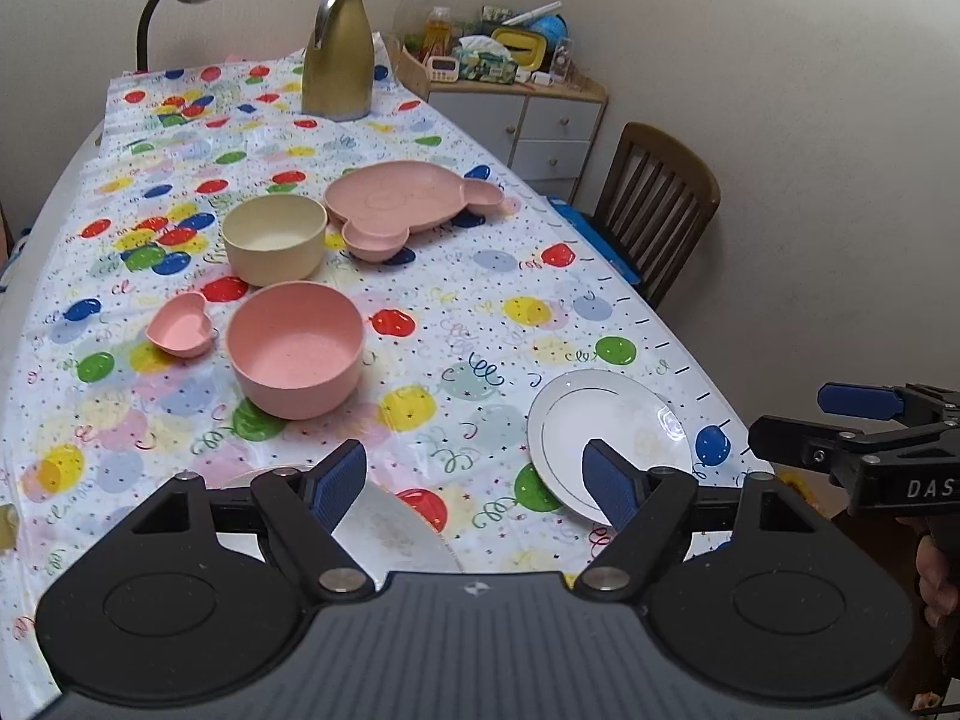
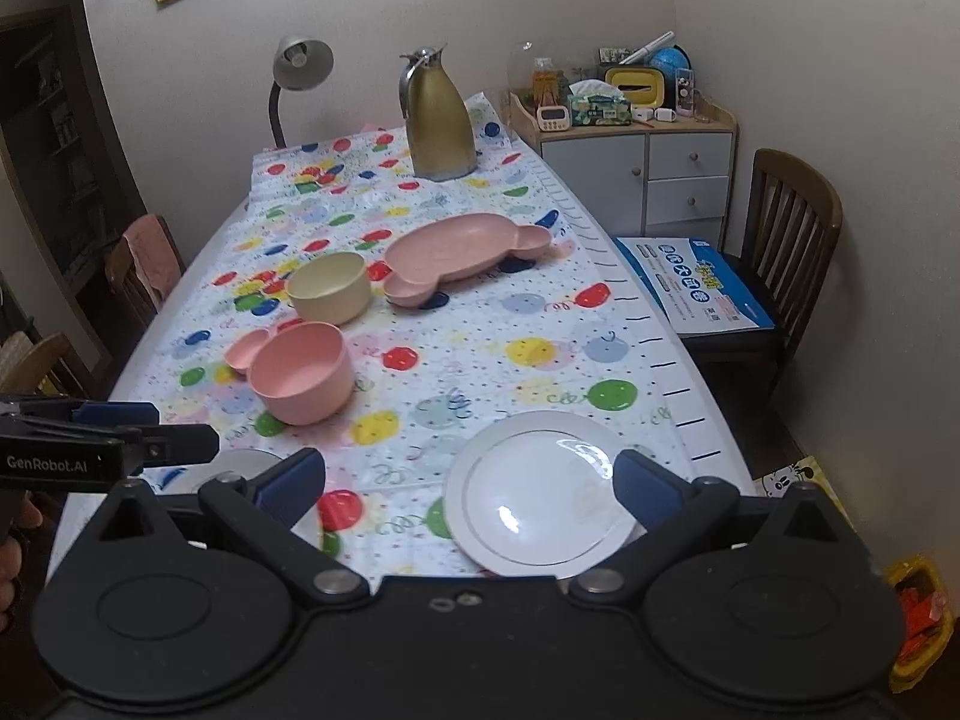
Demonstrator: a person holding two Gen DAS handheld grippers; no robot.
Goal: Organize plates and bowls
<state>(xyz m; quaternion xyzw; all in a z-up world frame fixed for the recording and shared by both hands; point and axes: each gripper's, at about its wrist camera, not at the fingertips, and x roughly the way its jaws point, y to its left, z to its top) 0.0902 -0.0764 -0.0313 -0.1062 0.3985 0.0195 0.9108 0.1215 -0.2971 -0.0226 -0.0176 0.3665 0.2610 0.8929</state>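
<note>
In the left wrist view, white letters "DAS" stand on the black body of the right gripper (image 1: 840, 420) at three o'clock, cut off by the frame edge. In the right wrist view, "GenRobot.AI" stands in white on the left gripper (image 2: 150, 429) at nine o'clock. Print on the blue-and-white box (image 2: 696, 288) on the chair is too small to read.

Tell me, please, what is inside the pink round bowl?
Nothing shows inside the pink bowl: the left wrist view shows its bare speckled bottom. The right wrist view sees it lower; there its near wall hides the bottom.
</note>
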